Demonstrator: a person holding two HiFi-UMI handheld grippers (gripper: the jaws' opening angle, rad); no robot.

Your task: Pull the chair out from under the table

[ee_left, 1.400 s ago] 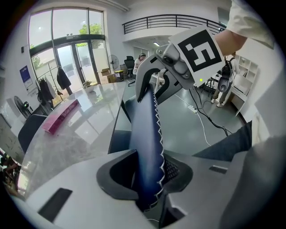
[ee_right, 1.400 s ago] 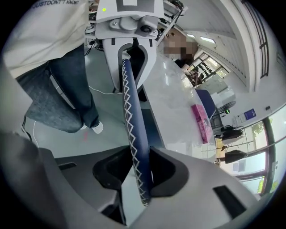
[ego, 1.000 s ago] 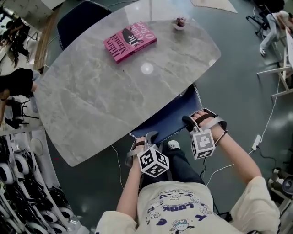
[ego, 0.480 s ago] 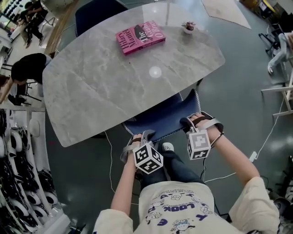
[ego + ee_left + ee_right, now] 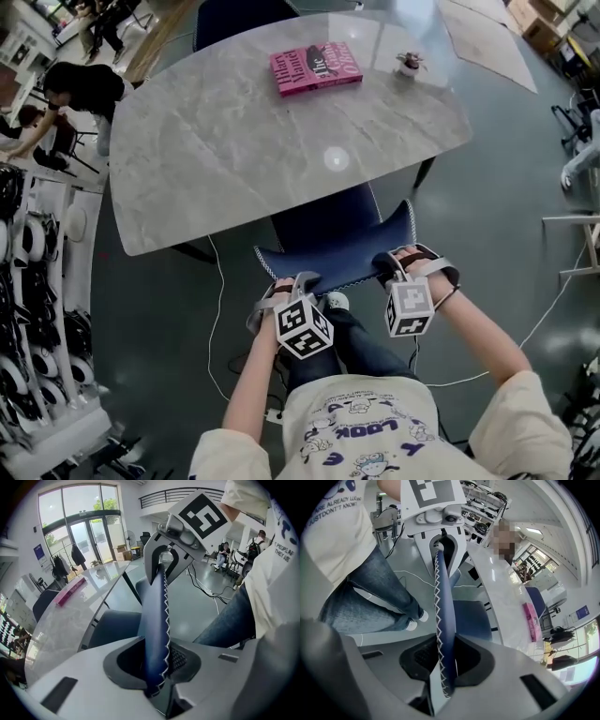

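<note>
1. At the far left of the head view, racks (image 5: pixel 28 309) of rounded gear ran off the frame edge. We could not tell what the pieces were. Above them a person (image 5: pixel 80 89) in a dark top leaned over, partly cut off.
2. A second chair (image 5: pixel 239 14) beyond the bench (image 5: pixel 187 159) showed only its dark blue back. The rest was lost at the top edge and behind the stone top.
3. A pale cable (image 5: pixel 217 309) on the floor (image 5: pixel 497 216) ran out of sight under the bench.
4. The left tool (image 5: pixel 298 281) pinched the left end of the chair (image 5: pixel 333 246) back. In the left gripper view its jaws pressed on the blue padding with white zigzag stitching. Its marker cube hid most of the hand.
5. The chair stood just in front of us, between us and the bench. The far part of its seat was hidden under the bench top, and we saw no legs.
6. A pink book (image 5: pixel 316 67) lay on the far side of the bench. We read "The" on it; the smaller print was too fine.
7. Our shirt (image 5: pixel 361 431) read "LOOK", upside down, with its lower part cut off.
8. The right tool (image 5: pixel 386 265) was clamped on the right end of the same back edge.
9. A small pot (image 5: pixel 409 64) stood right of the book, its contents unclear.
</note>
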